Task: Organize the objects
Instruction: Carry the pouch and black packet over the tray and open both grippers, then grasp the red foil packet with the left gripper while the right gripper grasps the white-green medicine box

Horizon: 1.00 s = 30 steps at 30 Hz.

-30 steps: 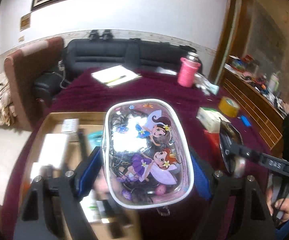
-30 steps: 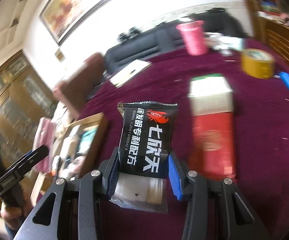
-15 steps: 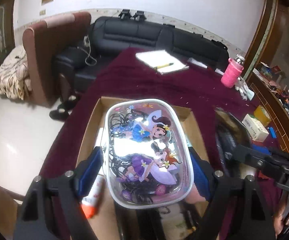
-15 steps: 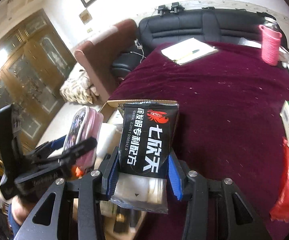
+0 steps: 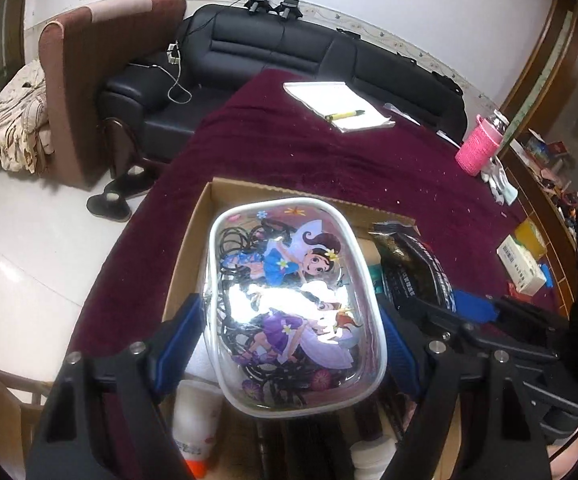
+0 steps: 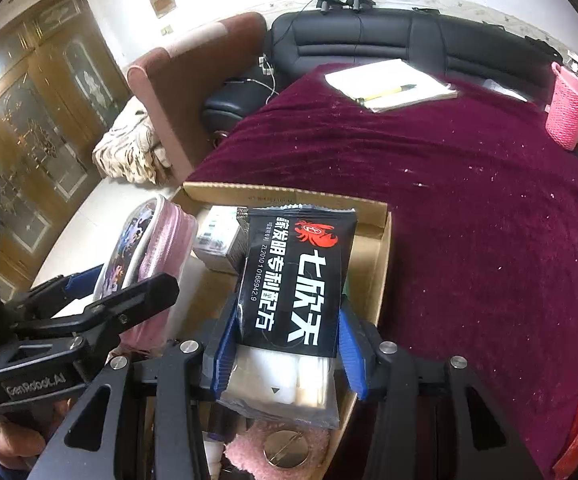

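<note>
- The worktop [image 6: 469,184], draped in a maroon cloth, carries an open cardboard box [image 6: 377,248] at its near corner, with a notepad [image 6: 389,84] and a pink bottle [image 6: 567,118] well apart at the far side.
- I hold the cartoon pouch [image 5: 293,312], clear-faced and full of dark cords, above the box's left half; the left gripper [image 5: 291,332] has its blue-padded fingers clenched on the pouch's two sides.
- I hold the black snack packet [image 6: 295,276] over the box's right half, just beside the pouch; the right gripper [image 6: 285,344] has its fingers clamped on the packet's lower end.
- The box already holds small cartons, white bottles and a pink fluffy item; free floor looks scarce.
- My reading: this is the placing step, both items poised over the box and not yet set down.
- Next, I judge, each gripper must descend into a gap between the contents, then release, keeping the two grippers from colliding.
</note>
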Motion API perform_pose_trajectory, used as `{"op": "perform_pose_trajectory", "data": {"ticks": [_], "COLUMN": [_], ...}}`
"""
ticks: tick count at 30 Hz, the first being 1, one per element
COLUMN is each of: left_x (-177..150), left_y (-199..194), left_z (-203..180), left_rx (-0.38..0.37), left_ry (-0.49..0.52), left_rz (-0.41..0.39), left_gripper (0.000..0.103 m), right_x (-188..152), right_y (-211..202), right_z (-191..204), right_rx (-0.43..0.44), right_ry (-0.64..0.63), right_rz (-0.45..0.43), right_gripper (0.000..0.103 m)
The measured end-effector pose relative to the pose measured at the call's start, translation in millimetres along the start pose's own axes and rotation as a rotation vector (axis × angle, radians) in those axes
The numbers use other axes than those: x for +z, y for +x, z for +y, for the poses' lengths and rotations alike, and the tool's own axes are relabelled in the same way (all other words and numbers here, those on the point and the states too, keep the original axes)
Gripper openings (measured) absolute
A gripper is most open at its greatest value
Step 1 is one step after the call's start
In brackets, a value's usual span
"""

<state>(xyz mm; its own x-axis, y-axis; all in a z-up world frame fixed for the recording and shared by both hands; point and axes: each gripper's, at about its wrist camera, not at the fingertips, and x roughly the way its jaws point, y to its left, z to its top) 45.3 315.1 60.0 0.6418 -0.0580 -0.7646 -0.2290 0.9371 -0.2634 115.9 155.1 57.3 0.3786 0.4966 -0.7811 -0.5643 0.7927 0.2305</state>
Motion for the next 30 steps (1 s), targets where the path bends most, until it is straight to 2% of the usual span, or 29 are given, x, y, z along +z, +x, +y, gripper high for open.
{"op": "perform_pose_trajectory", "data": {"ticks": [2, 8, 14, 20, 26, 30], "left_x": [0, 1, 0, -2, -7, -16], "left_y": [2, 5, -5, -21, -35, -37], "left_z": [0, 6, 2, -11, -57, -108], "left_rx": [-0.006, -0.004, -0.002, -0.006, -0.048, -0.096], "left_ry": [-0.004, -0.042, -0.045, -0.032, 0.046, 0.124], "left_rz": [0.007, 0.02, 0.01, -0.008, -0.018, -0.006], "left_gripper": [0.083, 0.084, 0.085, 0.085, 0.086, 0.088], "right_x": [0, -2, -7, -18, -43, -66], "right_y": [3, -4, -27, -61, -98, -126], "right_z": [-2, -14, -30, -72, -137, -188], "right_rx": [0.003, 0.022, 0.062, 0.099, 0.086, 0.05], "right_ry": [0.004, 0.034, 0.075, 0.175, 0.3, 0.395], "right_rz": [0.003, -0.005, -0.037, -0.072, -0.115, -0.151], "right_gripper": [0.053, 0.066, 0.07, 0.072, 0.074, 0.074]}}
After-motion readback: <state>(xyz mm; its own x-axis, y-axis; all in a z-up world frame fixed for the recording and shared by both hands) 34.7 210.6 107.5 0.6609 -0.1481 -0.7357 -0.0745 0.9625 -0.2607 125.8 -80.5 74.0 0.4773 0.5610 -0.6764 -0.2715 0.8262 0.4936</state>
